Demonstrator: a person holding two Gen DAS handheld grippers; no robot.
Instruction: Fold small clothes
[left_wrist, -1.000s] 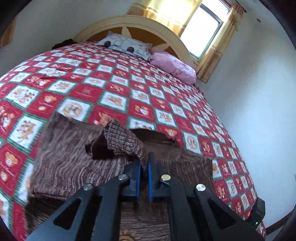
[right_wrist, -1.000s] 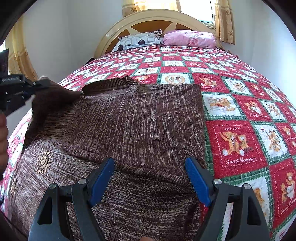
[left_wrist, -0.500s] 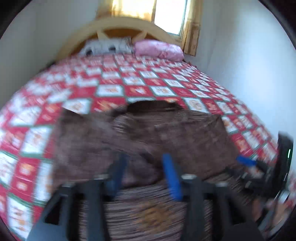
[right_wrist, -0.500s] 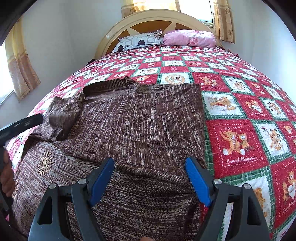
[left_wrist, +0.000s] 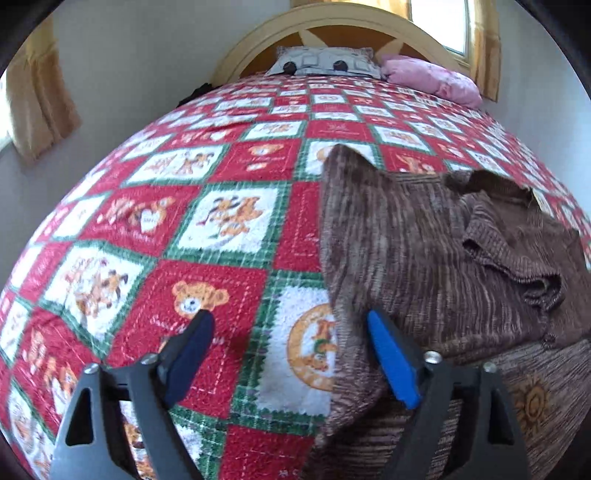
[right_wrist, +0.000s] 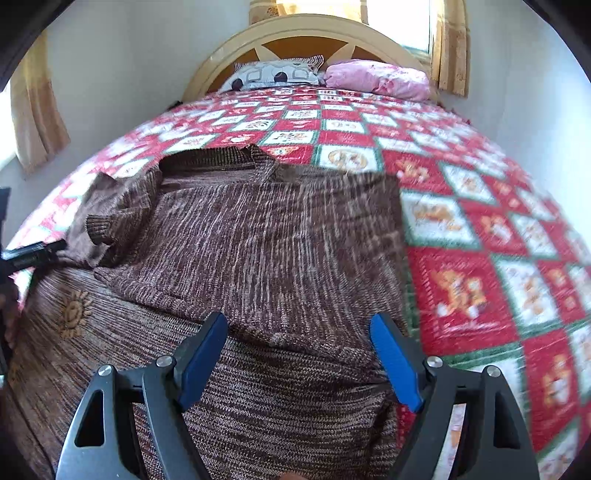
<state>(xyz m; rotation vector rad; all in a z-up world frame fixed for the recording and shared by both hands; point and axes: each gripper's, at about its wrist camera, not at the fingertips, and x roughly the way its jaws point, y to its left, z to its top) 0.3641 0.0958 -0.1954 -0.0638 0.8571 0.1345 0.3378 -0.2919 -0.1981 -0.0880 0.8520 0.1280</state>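
A red patchwork quilt (left_wrist: 229, 280) covers the bed, with a brown sweater (right_wrist: 280, 240) spread on it. The left tool (left_wrist: 288, 358) is angled down at the sweater's left edge, jaws opening, nothing gripped. The right tool (right_wrist: 299, 358) is held apart above the sweater, its sleeve (right_wrist: 110, 221) bunched at far left.

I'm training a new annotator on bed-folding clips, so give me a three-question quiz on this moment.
1. True or false: the left tongs grip the brown sweater.
2. Multiple choice: where does the loose sleeve lie? A) spread flat on the quilt, away from the sweater B) bunched on the sweater's left shoulder area C) hanging off the bed
3. Fill in: the embroidered motif on the sweater's lower part is a ____.

Key: 1 false, the jaws are opening and stand over the quilt at the sweater's edge, gripping nothing; 2 B; 3 sun.
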